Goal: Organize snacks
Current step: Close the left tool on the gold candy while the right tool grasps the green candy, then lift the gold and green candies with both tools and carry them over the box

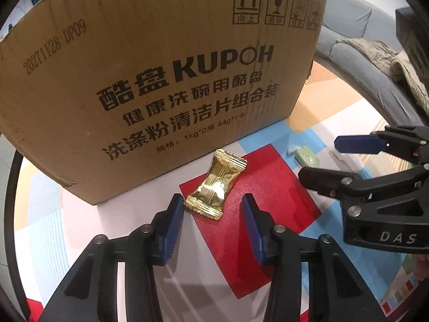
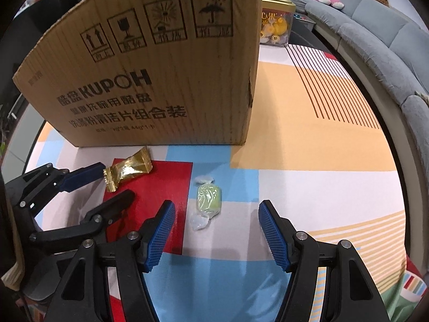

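Pick-up step: the left gripper (image 1: 213, 209) stands part-open around the crinkly gold foil-wrapped candy (image 1: 214, 185) — not yet pinched — on the patchwork mat's red panel (image 1: 268, 187). The right gripper (image 2: 217, 230) gapes empty, with the pale green cellophane-wrapped candy (image 2: 207, 197) at its twelve o'clock. Next, I judge: squeeze, lift, carry to the brown cardboard box (image 2: 150, 80).

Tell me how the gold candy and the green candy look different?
The gold candy has a shiny foil wrapper with crimped ends; the green candy has a clear wrapper twisted at both ends. The gold candy lies mostly on the mat's red patch; the green candy lies across blue and white. Both lie before the cardboard box.
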